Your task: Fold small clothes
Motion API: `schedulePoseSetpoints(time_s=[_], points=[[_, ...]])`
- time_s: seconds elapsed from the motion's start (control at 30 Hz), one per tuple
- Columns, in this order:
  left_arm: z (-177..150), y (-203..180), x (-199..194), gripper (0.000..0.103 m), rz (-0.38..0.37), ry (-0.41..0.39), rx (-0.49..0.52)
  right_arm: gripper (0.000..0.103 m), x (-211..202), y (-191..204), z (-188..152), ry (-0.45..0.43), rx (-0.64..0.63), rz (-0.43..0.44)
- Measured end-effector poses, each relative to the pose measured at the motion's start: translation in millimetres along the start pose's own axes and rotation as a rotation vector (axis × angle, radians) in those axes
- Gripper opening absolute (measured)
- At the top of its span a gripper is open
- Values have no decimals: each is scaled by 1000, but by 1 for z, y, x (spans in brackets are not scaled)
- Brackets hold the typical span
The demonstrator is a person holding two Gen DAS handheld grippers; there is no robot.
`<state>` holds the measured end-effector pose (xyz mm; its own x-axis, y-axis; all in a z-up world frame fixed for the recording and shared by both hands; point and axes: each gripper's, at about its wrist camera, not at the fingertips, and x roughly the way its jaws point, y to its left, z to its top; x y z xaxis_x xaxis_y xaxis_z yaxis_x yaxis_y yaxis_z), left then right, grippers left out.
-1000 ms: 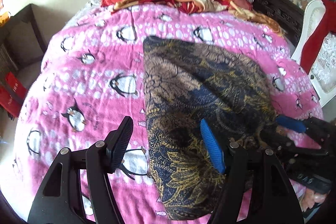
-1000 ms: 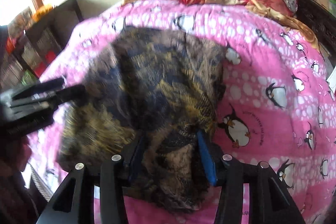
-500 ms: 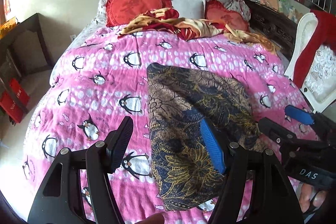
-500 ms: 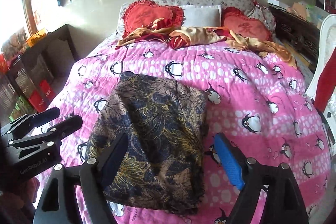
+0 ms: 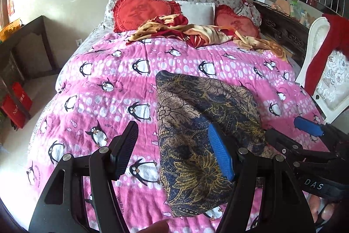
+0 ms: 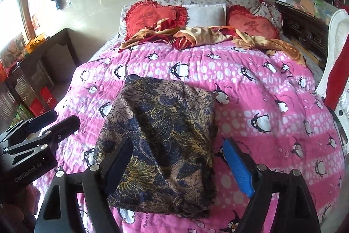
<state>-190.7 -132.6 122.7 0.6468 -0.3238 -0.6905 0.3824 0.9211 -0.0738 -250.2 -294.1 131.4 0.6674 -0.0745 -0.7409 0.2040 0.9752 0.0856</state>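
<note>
A dark blue, brown and gold patterned garment (image 5: pixel 196 121) (image 6: pixel 161 137) lies folded into a rough rectangle on the pink penguin blanket (image 5: pixel 104 84) (image 6: pixel 261 102). My left gripper (image 5: pixel 176 152) is open and empty, raised above the garment's left edge. My right gripper (image 6: pixel 178 165) is open and empty above the garment's near edge. The right gripper also shows at the right of the left wrist view (image 5: pixel 292 132), and the left gripper at the left of the right wrist view (image 6: pixel 52 123).
Red heart cushions (image 5: pixel 141 10), a white pillow (image 5: pixel 196 12) and a crumpled red and yellow cloth (image 5: pixel 192 32) lie at the head of the bed. A white chair with a red cloth (image 5: pixel 325 71) stands right. A dark shelf (image 6: pixel 43 62) stands left.
The right gripper opened and let go of the garment. Both grippers pulled back and up from the bed. The garment now lies flat and folded.
</note>
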Motion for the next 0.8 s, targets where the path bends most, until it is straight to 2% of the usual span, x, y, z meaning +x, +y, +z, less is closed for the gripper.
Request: schedulePoseSetpoints(time_s=[0.8], points=[[-3,-1,3,67,1,14,-4,83,8,3,-3,23,-3,-9]])
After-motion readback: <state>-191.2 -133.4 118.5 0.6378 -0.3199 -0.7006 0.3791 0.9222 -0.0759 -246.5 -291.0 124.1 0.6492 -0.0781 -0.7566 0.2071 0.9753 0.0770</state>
